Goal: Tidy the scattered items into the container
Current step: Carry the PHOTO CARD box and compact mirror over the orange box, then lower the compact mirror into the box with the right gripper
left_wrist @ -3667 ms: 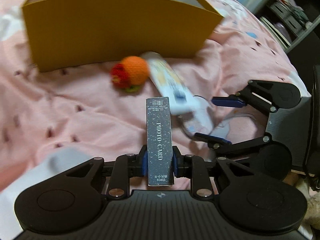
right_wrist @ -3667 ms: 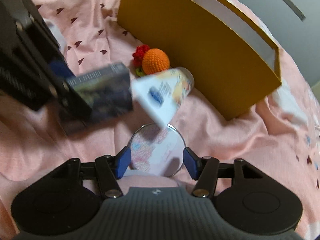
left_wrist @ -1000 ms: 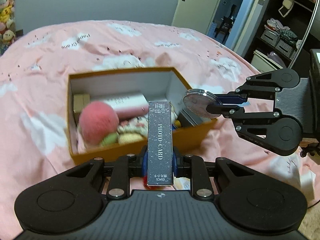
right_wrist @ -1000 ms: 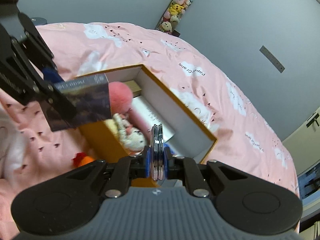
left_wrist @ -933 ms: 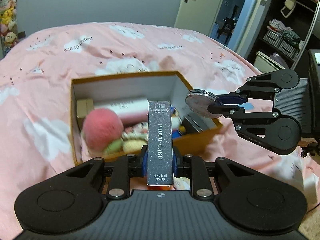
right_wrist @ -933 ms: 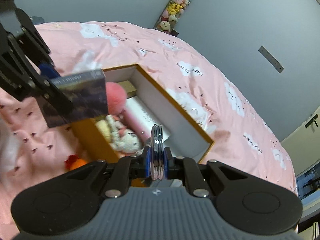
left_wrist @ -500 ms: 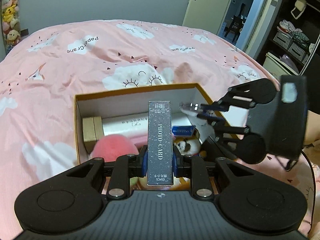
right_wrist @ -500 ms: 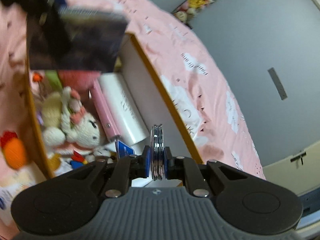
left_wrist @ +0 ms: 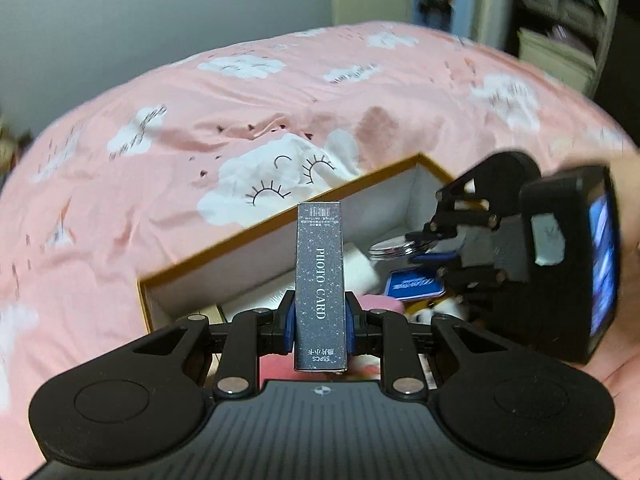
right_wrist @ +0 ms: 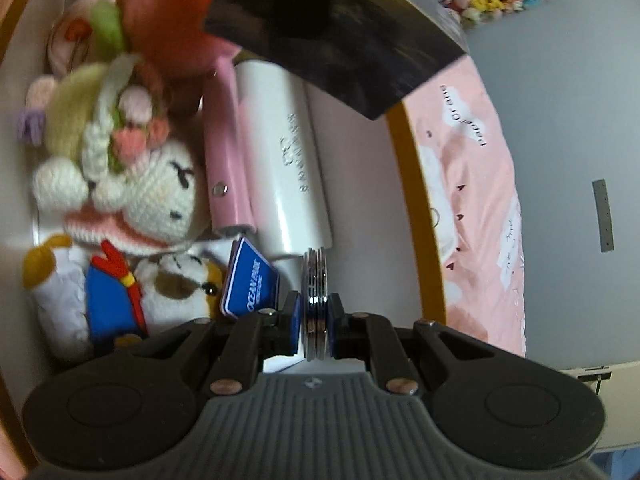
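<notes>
My left gripper (left_wrist: 320,320) is shut on a dark speckled photo card box (left_wrist: 320,276), held upright over the near part of the yellow cardboard box (left_wrist: 280,220). My right gripper (right_wrist: 316,316) is shut on a round silver compact mirror (right_wrist: 315,280), held edge-on low inside the yellow box (right_wrist: 416,200), above its white floor. From the left wrist view the right gripper (left_wrist: 424,246) hangs inside the box at the right, the mirror (left_wrist: 390,248) flat between its fingers. The photo card box (right_wrist: 340,36) crosses the top of the right wrist view.
Inside the box lie crocheted dolls (right_wrist: 132,184), a white and pink case (right_wrist: 280,168), a blue card (right_wrist: 248,280) and a pink pompom (right_wrist: 168,28). The box rests on a pink cloud-print bedspread (left_wrist: 200,120). Shelves (left_wrist: 560,20) and a doorway stand beyond the bed.
Both grippers moved forward from in front of the box to over it. The right gripper rolled and sank into the box with the mirror. The left still holds the photo card box.
</notes>
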### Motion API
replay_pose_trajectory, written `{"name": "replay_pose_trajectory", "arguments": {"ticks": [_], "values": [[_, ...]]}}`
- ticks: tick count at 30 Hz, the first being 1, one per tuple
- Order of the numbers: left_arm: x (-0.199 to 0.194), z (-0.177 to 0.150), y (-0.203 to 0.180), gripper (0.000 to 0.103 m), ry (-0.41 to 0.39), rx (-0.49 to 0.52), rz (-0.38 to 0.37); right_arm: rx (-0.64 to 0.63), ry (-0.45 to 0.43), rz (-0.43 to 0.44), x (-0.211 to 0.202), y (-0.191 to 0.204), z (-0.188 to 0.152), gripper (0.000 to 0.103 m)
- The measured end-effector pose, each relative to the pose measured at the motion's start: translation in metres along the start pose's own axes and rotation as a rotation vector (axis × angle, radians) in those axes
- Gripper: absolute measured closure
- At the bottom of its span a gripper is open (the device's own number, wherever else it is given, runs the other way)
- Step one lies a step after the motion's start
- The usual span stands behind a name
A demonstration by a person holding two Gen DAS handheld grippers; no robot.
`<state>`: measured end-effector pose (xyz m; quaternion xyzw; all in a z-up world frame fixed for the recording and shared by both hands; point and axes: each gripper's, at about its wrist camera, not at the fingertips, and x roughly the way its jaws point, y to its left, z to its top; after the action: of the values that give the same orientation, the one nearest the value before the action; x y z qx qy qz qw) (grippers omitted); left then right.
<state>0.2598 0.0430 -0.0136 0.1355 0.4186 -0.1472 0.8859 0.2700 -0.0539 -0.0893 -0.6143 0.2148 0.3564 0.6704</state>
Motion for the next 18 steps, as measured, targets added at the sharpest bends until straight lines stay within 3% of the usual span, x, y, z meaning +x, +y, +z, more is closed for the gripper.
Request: {"name": "replay_pose_trajectory", "arguments": {"ticks": [14, 18], "values": [[0.059, 0.001, -0.022, 0.077, 0.134, 0.527, 0.133, 0.07, 0.008, 0.051, 0.009, -0.011, -0.02, 0.088], [0.071, -0.011, -0.028, 0.077, 0.155, 0.671, 0.155, 0.107, -0.012, 0.058, -0.003, -0.017, -0.026, 0.075]]}}
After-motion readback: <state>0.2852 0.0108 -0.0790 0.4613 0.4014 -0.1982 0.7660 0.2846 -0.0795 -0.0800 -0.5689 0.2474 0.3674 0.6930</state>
